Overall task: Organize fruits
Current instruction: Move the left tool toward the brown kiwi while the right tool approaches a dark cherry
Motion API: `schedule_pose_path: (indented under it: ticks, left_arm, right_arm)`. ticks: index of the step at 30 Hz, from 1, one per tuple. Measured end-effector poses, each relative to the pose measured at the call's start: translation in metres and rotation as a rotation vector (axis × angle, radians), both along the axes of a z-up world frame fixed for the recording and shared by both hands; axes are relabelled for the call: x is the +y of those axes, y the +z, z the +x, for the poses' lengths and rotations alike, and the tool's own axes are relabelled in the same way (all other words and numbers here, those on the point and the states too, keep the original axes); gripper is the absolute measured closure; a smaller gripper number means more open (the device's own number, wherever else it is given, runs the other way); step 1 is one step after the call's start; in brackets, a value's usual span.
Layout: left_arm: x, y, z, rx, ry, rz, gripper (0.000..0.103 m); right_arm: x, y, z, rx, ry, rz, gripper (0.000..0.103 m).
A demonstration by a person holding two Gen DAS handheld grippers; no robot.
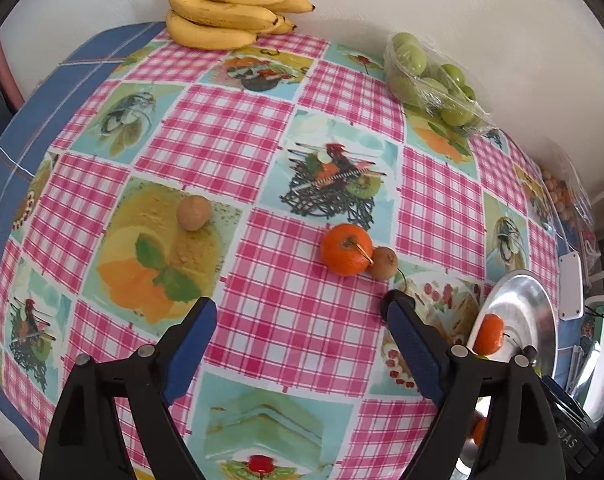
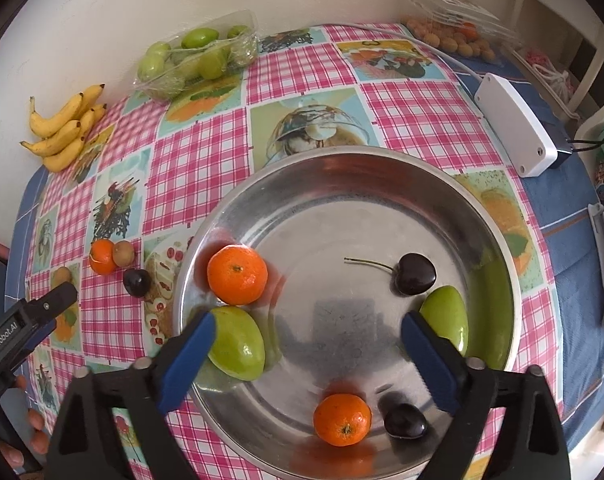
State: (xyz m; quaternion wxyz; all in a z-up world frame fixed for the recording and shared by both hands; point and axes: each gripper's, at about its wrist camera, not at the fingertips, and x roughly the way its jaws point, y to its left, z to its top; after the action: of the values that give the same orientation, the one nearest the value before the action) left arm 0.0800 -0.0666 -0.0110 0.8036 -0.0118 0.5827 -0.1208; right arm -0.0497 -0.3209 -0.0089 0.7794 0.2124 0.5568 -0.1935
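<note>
Right gripper [image 2: 307, 334] wide open, empty, over metal bowl [image 2: 497, 224], left gripper [image 1: 302, 312] open above tablecloth [image 1: 262, 320]

- Tablecloth [image 2: 302, 68]: pink-and-white check, alternating with pale turquoise squares printed with fruit and desserts; blue border.
- Bowl [image 2: 381, 168]: silver metal.
- In bowl: two orange mandarins [image 2: 237, 274], 9 and 6 o'clock; two green fruits [image 2: 238, 342]; two dark cherries [image 2: 415, 274].
- Bananas [image 1: 226, 12]: yellow, brown-speckled.
- Gripper pads [image 2: 186, 360]: blue on black.
- Box [image 2: 515, 124]: white.
</note>
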Motion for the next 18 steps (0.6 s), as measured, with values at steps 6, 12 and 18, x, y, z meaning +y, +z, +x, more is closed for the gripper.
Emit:
schedule_pose_path:
  ticks: [6,12,18]
  left_arm:
    - [0.004,0.004,0.002,-0.036,0.013,0.003,0.007]
    - [0.009,0.007,0.006,-0.051,0.014,-0.016,0.007]
    - [0.024,0.012,0.015,-0.082,0.049,-0.013,0.007]
  right_arm:
    - [0.002,-0.002,0.001,-0.009,0.010,-0.002,0.000]
    - [0.007,-0.003,0.004,-0.019,0.033,0.007,0.000]
    - [0.013,-0.001,0.007,-0.023,0.046,0.002,0.000]
